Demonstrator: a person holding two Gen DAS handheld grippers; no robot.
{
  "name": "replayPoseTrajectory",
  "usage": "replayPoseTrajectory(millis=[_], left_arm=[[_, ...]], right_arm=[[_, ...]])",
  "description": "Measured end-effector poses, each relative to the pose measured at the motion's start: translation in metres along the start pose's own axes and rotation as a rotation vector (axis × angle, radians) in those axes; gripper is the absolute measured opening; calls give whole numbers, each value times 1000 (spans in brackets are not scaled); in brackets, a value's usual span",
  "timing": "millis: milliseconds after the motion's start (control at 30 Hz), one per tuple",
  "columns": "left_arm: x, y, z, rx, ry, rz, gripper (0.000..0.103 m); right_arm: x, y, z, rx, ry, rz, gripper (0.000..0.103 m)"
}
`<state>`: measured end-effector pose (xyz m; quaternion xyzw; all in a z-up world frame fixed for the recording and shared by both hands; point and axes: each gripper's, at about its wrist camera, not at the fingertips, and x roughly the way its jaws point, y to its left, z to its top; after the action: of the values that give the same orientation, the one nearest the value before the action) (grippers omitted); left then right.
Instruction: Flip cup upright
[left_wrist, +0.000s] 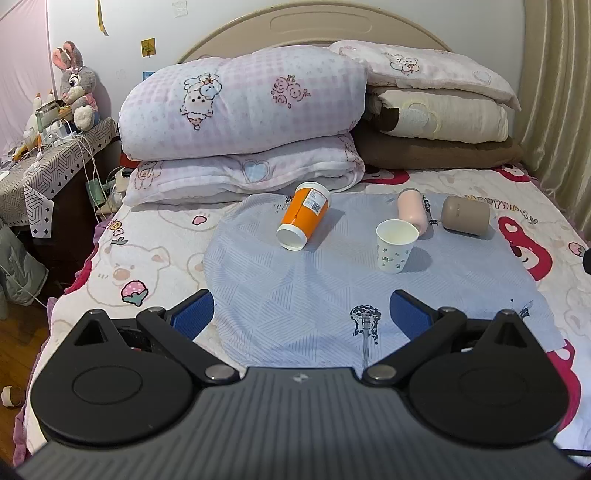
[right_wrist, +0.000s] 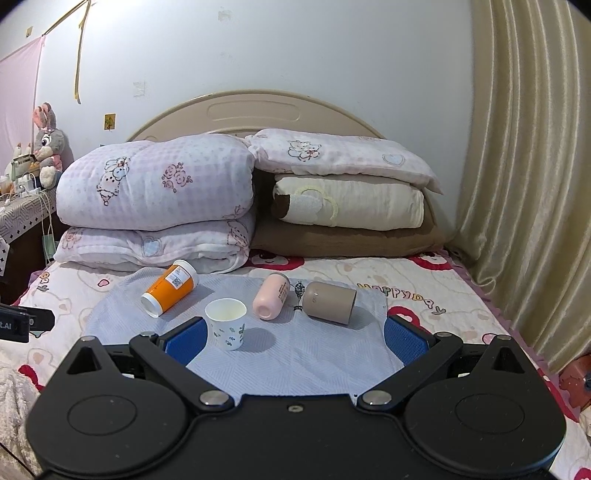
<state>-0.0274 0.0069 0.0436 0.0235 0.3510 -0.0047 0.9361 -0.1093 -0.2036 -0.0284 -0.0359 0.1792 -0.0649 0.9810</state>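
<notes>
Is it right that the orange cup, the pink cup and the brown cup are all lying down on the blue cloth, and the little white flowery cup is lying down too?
Not quite: the white cup stands upright, mouth up, clear in the right wrist view. The rest is right.

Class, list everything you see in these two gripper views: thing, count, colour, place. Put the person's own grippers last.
orange cup: 1, orange and white, on its side, left on cloth
paper cup: 1, white with green print, upright, mid cloth
pink cup: 1, pink, on its side, behind paper cup
taupe cup: 1, grey-brown, on its side, right on cloth
cloth: 1, pale blue, on bed
folded quilts: stack, pink-white, at headboard
plush rabbit: 1, grey-pink, side table
left gripper: open, empty
right gripper: open, empty
</notes>
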Motion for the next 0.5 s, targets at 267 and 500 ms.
replayPoseTrajectory(millis=[267,500], left_arm=[[1,2,-1,-2,2,1,103],[1,3,-3,-3,6,-1,103]], right_arm=[[0,-3,0,0,1,-4,103],[0,-5,0,-3,2,-9,103]])
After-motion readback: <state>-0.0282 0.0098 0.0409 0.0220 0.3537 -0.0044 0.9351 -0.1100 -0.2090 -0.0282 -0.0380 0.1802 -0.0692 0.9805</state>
